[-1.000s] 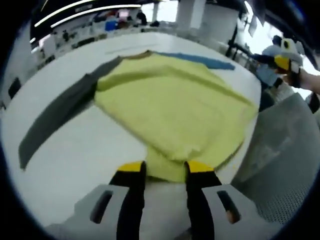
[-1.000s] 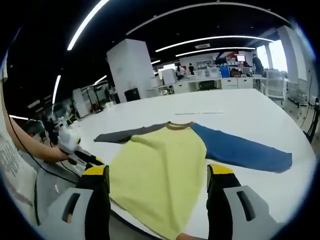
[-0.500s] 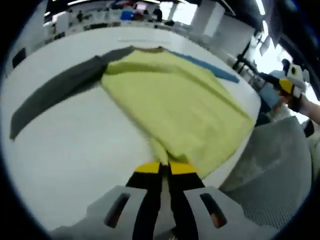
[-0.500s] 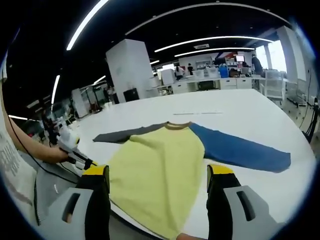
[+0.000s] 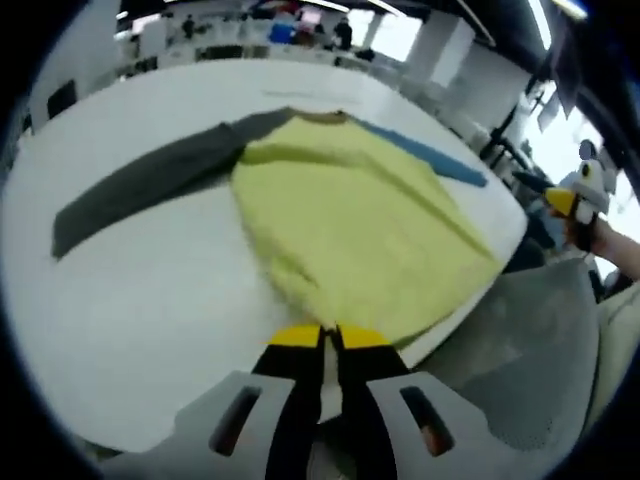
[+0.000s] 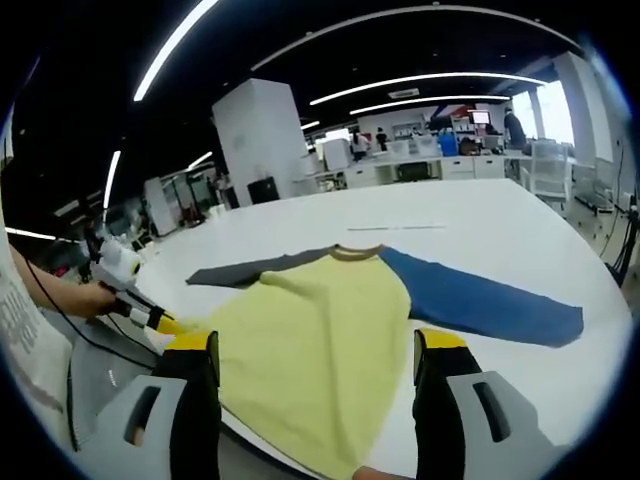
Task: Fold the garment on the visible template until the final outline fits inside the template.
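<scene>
Your left gripper [image 5: 322,335] had its jaws pressed together on the near hem corner of the yellow shirt [image 5: 350,240]; 1 second earlier those jaws stood wide around that hem, so the grasp was fresh. You had since drawn that corner out to the left, smoothing the body. Your right gripper [image 6: 317,350] kept its jaws wide, holding nothing, over the near hem. The shirt lay flat on the white table [image 5: 150,290], grey sleeve [image 5: 140,185] left, blue sleeve [image 6: 480,305] right. No fold looked started.
</scene>
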The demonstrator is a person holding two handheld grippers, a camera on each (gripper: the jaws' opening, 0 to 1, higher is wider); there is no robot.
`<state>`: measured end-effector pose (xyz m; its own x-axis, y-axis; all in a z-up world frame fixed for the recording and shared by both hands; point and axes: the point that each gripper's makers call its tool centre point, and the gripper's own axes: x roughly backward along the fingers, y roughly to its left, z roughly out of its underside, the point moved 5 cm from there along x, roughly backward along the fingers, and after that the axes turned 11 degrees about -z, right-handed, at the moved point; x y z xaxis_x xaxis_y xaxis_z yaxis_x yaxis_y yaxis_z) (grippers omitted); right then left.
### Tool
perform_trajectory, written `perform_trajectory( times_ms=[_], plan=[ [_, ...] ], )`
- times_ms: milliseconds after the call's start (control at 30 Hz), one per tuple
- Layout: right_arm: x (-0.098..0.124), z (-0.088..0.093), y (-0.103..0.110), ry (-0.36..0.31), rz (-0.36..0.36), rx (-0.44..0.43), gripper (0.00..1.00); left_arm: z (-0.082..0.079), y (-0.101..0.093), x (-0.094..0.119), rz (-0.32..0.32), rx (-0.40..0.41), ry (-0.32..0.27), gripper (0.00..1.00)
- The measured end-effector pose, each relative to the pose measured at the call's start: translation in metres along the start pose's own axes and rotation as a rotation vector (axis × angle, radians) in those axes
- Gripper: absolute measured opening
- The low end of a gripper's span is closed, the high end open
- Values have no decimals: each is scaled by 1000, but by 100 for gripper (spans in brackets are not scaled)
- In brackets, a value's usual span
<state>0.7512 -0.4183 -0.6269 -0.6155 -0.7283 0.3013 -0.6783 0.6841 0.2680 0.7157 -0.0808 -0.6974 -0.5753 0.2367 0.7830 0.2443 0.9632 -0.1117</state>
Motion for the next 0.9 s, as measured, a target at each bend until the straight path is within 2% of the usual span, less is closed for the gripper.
perform_trajectory(
  times_ms=[267, 467, 600, 767, 900],
  plan=[
    [-2, -1, 0, 4, -8, 3, 79, 0, -2, 19, -15, 26, -19, 1],
    [0, 0, -3, 3, 0, 1, 79, 2, -10, 27, -33, 25, -9, 1],
    [2, 1, -3, 5, 1, -1, 79, 7, -15, 27, -48, -16, 22, 1],
    [3, 2, -3, 3, 5, -6, 79, 14, -10, 25, -65, 3, 55, 1],
    [4, 2, -3, 4, 8, -6, 79, 17, -9, 24, -54, 13, 66, 1]
  ],
)
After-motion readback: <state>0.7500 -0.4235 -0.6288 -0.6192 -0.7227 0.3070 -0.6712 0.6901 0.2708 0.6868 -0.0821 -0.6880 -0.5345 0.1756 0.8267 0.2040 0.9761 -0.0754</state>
